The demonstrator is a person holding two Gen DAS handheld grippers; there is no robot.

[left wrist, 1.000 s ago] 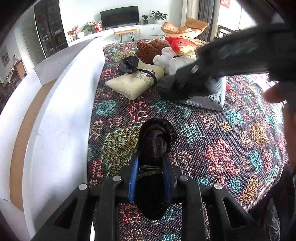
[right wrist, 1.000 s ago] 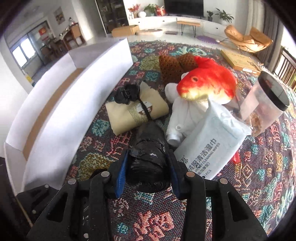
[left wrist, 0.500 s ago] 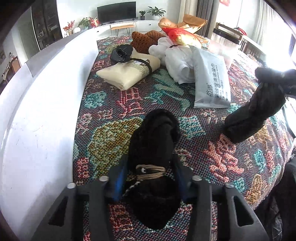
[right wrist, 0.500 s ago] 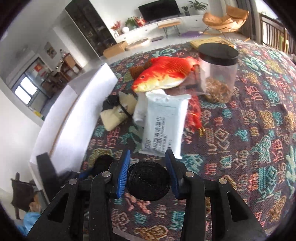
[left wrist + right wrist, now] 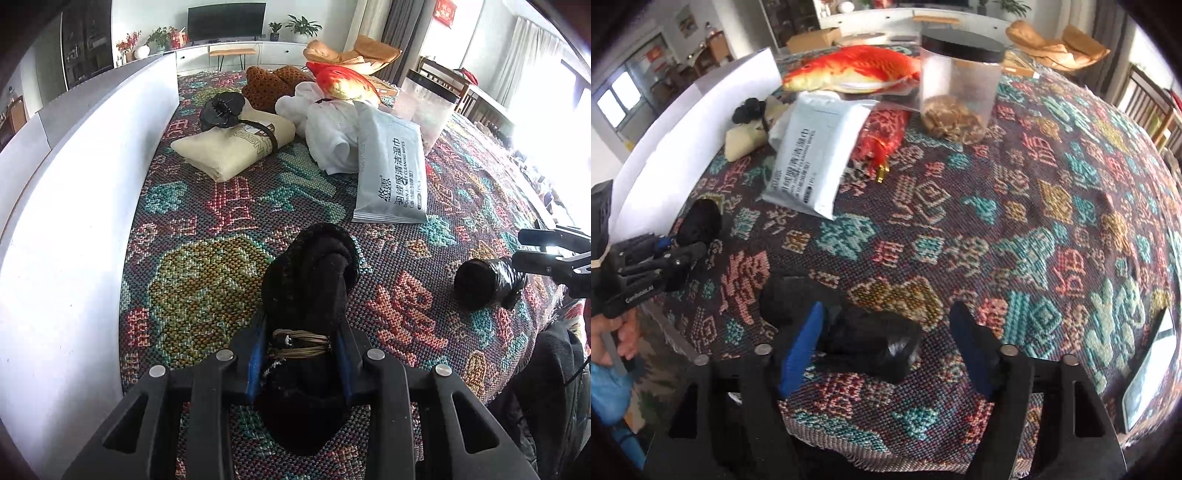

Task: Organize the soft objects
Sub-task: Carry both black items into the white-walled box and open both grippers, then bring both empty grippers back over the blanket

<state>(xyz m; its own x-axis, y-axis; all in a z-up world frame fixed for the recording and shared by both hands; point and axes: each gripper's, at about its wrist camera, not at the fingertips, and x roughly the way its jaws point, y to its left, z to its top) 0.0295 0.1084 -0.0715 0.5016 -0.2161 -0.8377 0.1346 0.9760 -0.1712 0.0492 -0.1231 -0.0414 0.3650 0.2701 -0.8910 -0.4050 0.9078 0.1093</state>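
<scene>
While left gripper [image 5: 301,343] clamps black sock bundle [image 5: 314,280], right gripper [image 5: 886,343] gapes w/ black roll [image 5: 864,343] loose near desk [image 5: 960,236] edge; roll may drop off.

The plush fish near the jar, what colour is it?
The plush fish is orange-red with a pale yellow belly; the right wrist view shows it best.

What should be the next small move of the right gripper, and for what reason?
Probably draw the right gripper straight back. Its jaws stand wide open, and the black roll lies loose on the patterned cloth between them, apparently released. The left gripper is shut on the black fabric bundle, so it can wait.
</scene>
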